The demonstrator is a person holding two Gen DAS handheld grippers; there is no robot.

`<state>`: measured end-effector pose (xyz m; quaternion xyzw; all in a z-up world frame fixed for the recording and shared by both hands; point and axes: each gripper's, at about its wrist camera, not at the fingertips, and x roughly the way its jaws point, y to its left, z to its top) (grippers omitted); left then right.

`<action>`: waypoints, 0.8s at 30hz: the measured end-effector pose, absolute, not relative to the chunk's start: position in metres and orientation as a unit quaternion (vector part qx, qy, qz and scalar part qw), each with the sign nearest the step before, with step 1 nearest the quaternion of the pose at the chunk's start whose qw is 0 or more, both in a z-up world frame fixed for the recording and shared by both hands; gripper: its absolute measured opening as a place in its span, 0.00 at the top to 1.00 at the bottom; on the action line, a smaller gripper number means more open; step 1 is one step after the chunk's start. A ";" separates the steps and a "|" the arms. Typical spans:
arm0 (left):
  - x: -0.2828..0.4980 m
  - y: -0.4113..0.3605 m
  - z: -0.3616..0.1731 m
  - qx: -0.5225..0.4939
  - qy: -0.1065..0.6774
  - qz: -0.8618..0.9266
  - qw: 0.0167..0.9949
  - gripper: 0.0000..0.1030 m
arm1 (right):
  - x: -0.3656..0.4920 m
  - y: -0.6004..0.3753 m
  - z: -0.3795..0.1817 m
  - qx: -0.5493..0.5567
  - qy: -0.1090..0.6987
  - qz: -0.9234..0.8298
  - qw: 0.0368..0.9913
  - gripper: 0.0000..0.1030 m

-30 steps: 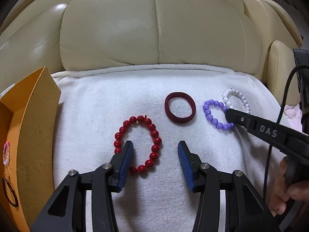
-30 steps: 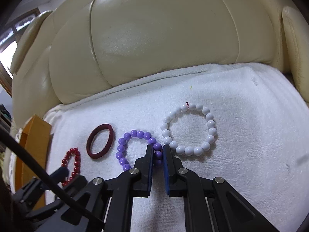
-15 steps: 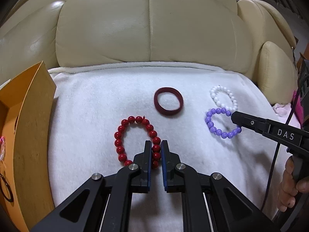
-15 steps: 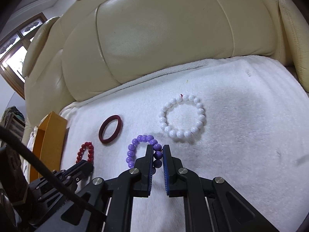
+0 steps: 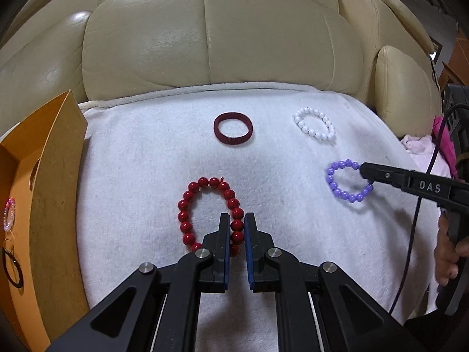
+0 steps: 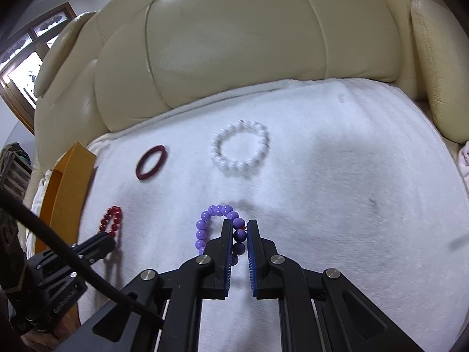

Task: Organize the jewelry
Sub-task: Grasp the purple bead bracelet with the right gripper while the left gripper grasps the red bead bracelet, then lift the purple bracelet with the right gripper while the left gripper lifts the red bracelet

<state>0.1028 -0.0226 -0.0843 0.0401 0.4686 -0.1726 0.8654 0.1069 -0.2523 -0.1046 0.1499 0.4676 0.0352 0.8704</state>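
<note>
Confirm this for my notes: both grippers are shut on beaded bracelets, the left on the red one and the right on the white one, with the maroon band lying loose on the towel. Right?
Not quite. The right gripper is shut on the purple beaded bracelet, not the white one; the right wrist view shows it. The white beaded bracelet lies loose on the white towel, as does the maroon band. The left gripper does clamp the red beaded bracelet.

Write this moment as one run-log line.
left gripper: shut on red bracelet | right gripper: shut on purple bracelet | box: left
</note>
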 end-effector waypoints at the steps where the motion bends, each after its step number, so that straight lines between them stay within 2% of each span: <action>1: 0.102 -0.024 -0.085 0.047 0.467 -0.169 0.866 0.91 | 0.106 -0.255 -0.105 0.149 0.470 0.033 0.869 0.90; 6: 0.100 -0.025 -0.078 0.063 0.457 -0.167 0.871 0.90 | 0.105 -0.266 -0.106 0.156 0.476 0.026 0.865 0.89; 10: 0.099 -0.020 -0.073 0.070 0.453 -0.161 0.874 0.79 | 0.106 -0.271 -0.106 0.157 0.480 0.021 0.862 0.89; 14: 0.098 -0.014 -0.070 0.064 0.452 -0.166 0.874 0.77 | 0.107 -0.270 -0.106 0.153 0.485 0.020 0.861 0.89; 19: 0.094 -0.018 -0.069 0.056 0.455 -0.188 0.869 0.68 | 0.111 -0.266 -0.111 0.141 0.498 0.017 0.855 0.88; 24: 0.098 -0.027 -0.077 0.055 0.465 -0.196 0.861 0.68 | 0.113 -0.265 -0.114 0.140 0.497 0.016 0.856 0.87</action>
